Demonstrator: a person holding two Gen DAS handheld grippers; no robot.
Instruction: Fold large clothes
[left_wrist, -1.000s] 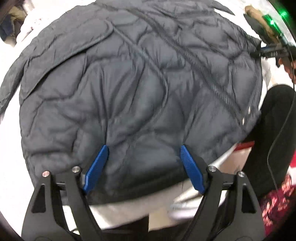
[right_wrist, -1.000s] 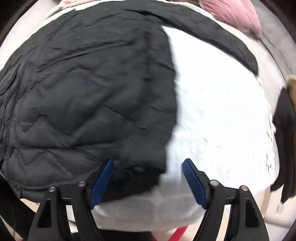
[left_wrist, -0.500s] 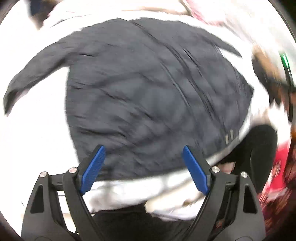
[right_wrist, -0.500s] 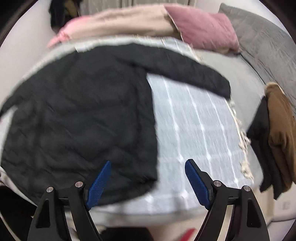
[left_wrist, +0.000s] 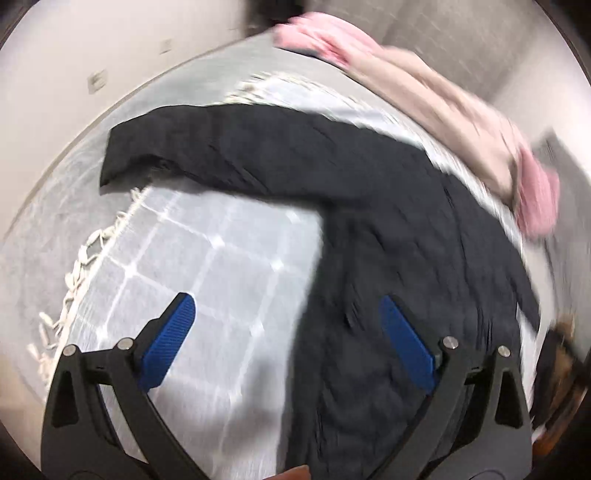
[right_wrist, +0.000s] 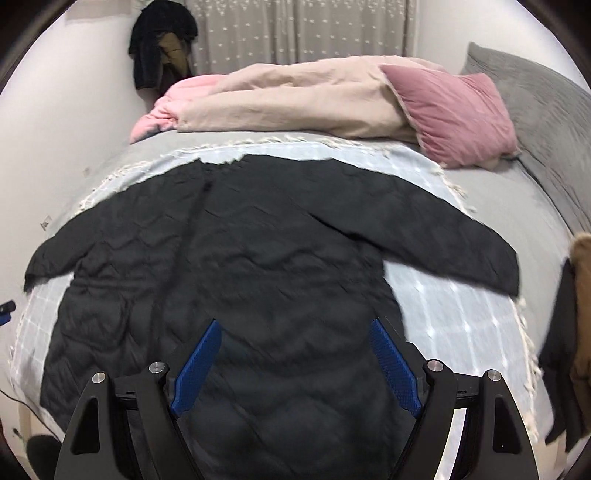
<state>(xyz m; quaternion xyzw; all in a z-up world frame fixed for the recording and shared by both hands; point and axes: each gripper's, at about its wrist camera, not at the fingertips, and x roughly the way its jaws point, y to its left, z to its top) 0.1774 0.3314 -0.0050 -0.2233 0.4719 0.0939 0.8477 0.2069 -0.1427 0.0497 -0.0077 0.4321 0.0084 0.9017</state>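
Note:
A dark quilted jacket (right_wrist: 236, 266) lies spread flat on a pale checked blanket (right_wrist: 461, 317) on a bed, both sleeves stretched out to the sides. In the left wrist view the jacket (left_wrist: 388, 240) fills the right half, one sleeve reaching up-left. My left gripper (left_wrist: 288, 332) hangs above the jacket's edge and the blanket (left_wrist: 207, 258); its jaws are opening and hold nothing. My right gripper (right_wrist: 295, 354) hovers above the jacket's lower body, open, with nothing between its blue pads. A tip of the left gripper shows at the right wrist view's left edge.
A beige duvet (right_wrist: 295, 96), a pink pillow (right_wrist: 450, 110) and a grey pillow (right_wrist: 535, 107) lie at the bed's far side. Dark and brown clothes (right_wrist: 569, 332) hang at the right edge. More dark clothes (right_wrist: 159, 40) hang by the curtain. A wall runs along the left.
Both grippers have risen away from the jacket's hem, and much more of the bed shows. The left gripper rolled and swung over to the jacket's left side, its jaws wider. The jacket lies still.

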